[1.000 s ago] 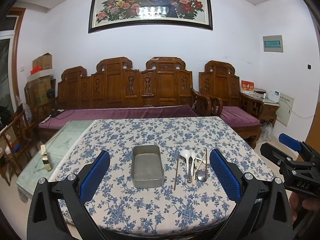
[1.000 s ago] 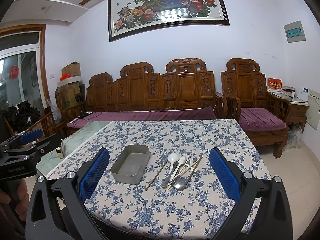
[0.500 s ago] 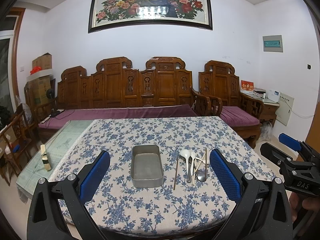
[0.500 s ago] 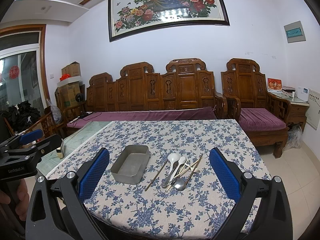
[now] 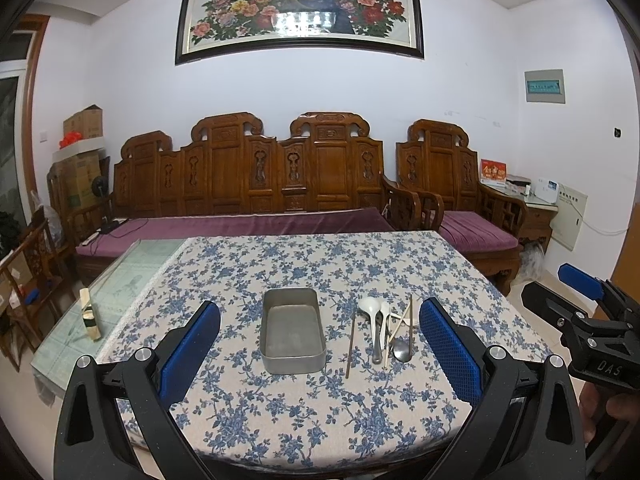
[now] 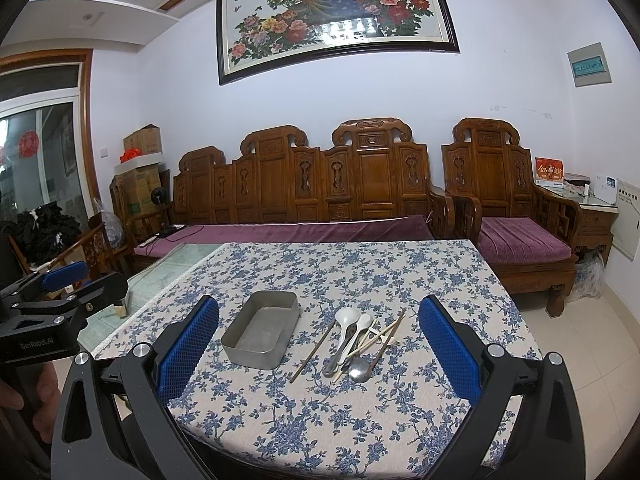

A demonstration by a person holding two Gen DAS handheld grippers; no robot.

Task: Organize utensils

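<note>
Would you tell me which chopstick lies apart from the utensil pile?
The dark chopstick nearest the tin; it lies alone, the others cross among the spoons.

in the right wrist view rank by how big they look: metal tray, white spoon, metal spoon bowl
1. metal tray
2. white spoon
3. metal spoon bowl
All lie at a similar distance, so the order looks reliable.

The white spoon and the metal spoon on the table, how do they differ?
The white spoon is glossy white with its bowl at the far end; the metal spoon is grey steel with its bowl nearest the camera. Both lie in the same pile beside the metal tray.
</note>
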